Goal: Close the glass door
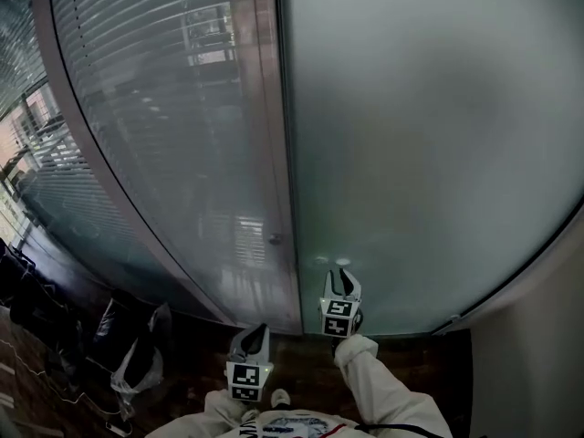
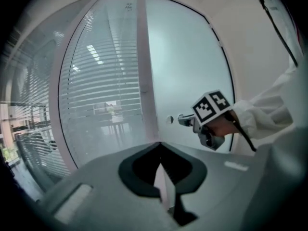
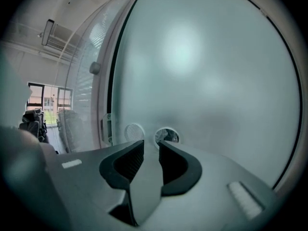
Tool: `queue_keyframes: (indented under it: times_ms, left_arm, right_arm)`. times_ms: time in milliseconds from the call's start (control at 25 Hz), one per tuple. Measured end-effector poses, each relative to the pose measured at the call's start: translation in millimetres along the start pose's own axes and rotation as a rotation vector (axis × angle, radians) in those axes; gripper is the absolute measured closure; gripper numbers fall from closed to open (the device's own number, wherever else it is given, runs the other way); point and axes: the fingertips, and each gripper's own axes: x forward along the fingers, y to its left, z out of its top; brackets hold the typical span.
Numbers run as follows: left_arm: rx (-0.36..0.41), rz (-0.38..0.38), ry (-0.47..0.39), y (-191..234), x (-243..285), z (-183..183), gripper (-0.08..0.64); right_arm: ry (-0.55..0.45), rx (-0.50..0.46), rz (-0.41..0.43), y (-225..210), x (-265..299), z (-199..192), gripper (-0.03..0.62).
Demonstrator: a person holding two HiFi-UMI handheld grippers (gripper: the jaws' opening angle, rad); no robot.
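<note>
The frosted glass door (image 1: pixel 429 135) fills the right of the head view, its edge against a grey frame post (image 1: pixel 269 153). My right gripper (image 1: pixel 341 276) points at the door low down, close to its edge. In the right gripper view its jaws (image 3: pixel 149 142) stand open with nothing between them, just short of two round fittings (image 3: pixel 166 135) on the glass. The left gripper view shows that right gripper (image 2: pixel 185 120) next to a small round knob (image 2: pixel 169 120). My left gripper (image 1: pixel 258 330) hangs back and to the left of the door, jaws shut (image 2: pixel 159 144) and empty.
A curved glass wall with blinds (image 1: pixel 155 117) runs to the left of the post. Dark bags and chairs (image 1: pixel 36 308) and a white bag (image 1: pixel 137 363) lie on the floor at lower left. A plain wall (image 1: pixel 538 354) borders the door on the right.
</note>
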Motion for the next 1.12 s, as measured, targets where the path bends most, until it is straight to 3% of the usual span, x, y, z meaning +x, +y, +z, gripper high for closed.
queue_keyframes:
  times_ms: [200, 520, 680, 880, 1120]
  left_arm:
    - [0.008, 0.007, -0.008, -38.9, -17.0, 9.6, 0.558]
    - [0.033, 0.011, -0.061, -109.2, -33.0, 35.0, 0.558]
    - [0.034, 0.027, -0.067, -130.7, -38.0, 40.8, 0.558]
    - [0.057, -0.018, -0.105, -159.1, -47.4, 40.2, 0.558]
    - [0.069, -0.042, -0.13, -171.0, -62.3, 47.4, 0.558]
  right_arm:
    - [-0.078, -0.012, 0.059, -14.7, -63.4, 17.1, 0.583]
    - [-0.147, -0.11, 0.158, -45.1, -163.8, 27.9, 0.586]
    - [-0.156, -0.088, 0.206, -56.0, -206.5, 27.0, 0.586]
    - [-0.167, -0.053, 0.225, -68.1, -245.6, 14.3, 0.587]
    - [-0.188, -0.055, 0.192, -74.5, -284.2, 19.1, 0.588]
